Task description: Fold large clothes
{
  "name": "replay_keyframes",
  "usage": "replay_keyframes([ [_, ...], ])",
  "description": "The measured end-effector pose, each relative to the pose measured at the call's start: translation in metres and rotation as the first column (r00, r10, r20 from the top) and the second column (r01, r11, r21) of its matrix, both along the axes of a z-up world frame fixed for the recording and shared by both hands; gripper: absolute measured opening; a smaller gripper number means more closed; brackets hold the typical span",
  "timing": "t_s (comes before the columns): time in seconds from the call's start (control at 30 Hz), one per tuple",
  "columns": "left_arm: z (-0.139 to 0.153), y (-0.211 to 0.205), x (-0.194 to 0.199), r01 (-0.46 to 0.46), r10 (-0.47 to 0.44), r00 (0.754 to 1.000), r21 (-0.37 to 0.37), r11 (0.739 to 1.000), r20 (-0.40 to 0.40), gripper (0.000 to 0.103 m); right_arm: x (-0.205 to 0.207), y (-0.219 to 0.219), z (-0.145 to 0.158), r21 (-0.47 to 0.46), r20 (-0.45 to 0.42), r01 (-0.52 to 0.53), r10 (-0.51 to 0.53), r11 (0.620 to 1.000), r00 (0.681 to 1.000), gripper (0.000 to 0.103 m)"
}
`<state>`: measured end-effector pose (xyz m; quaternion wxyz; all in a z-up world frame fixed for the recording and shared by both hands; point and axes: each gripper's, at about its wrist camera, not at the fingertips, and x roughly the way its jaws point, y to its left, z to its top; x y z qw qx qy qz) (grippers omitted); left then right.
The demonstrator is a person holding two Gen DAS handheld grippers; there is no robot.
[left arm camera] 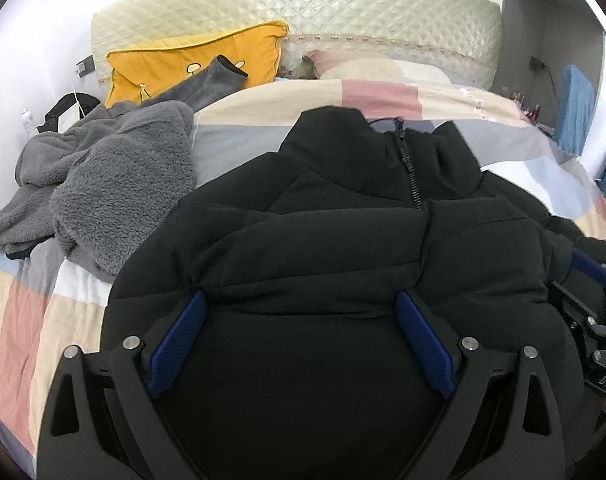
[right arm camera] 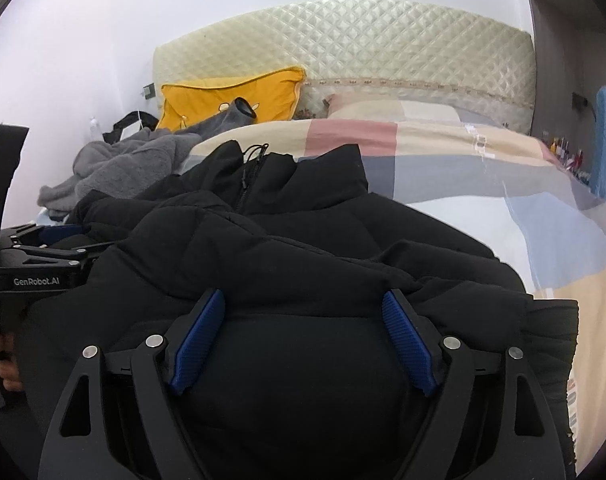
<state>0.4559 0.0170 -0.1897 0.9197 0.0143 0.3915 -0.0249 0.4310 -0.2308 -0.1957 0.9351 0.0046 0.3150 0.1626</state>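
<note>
A wide bed covered by a smooth patchwork quilt of beige, pink, grey and pale blue blocks (left arm camera: 263, 96) fills both views, with a cream diamond-quilted headboard (left arm camera: 323, 4) behind it. Across the near half of the bed lies the large black puffy padded jacket (left arm camera: 323, 232), front up, collar toward the headboard, its black zipper (left arm camera: 409, 160) partly open; its thick channels look springy and slippery. A crumpled grey fleece garment (left arm camera: 103, 184) sits beside it to the left, near a mustard-yellow square cushion (left arm camera: 195, 60). The left gripper (left arm camera: 301, 306) and the right gripper (right arm camera: 303, 300) both hover at the jacket's near edge, blue ribbed fingers (left arm camera: 183, 340) spread wide, pinching nothing. The fold seems barely begun; next, each gripper likely needs to close on the hem or a side and carry it over.
</note>
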Motion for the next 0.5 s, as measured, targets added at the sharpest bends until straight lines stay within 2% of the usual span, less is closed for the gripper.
replay_keyframes([
  [0.1, 0.013, 0.009, -0.014, 0.005, -0.006, 1.000, -0.039, 0.999, -0.015, 0.095, -0.017, -0.010, 0.016, 0.034, -0.020, -0.029, 0.030, 0.999, 0.999, 0.080],
  [0.17, 0.027, 0.019, -0.033, 0.002, -0.001, 1.000, -0.037, 0.999, 0.019, 0.096, -0.034, -0.018, 0.032, 0.052, -0.009, -0.021, 0.022, 0.998, 1.000, 0.080],
  [0.27, 0.043, 0.039, -0.063, -0.005, 0.006, 0.999, -0.024, 1.000, 0.040, 0.096, -0.069, -0.033, 0.055, 0.038, 0.018, -0.028, 0.027, 0.999, 0.999, 0.080],
  [0.33, 0.051, 0.060, -0.082, -0.035, 0.037, 0.998, -0.052, 0.998, 0.040, 0.096, -0.086, -0.045, 0.064, 0.035, 0.022, -0.002, 0.002, 0.999, 1.000, 0.080],
  [0.5, 0.050, 0.100, -0.118, -0.097, 0.095, 0.995, -0.059, 0.994, -0.041, 0.096, -0.126, -0.080, 0.073, 0.032, -0.022, 0.068, -0.068, 0.997, 0.997, 0.080],
])
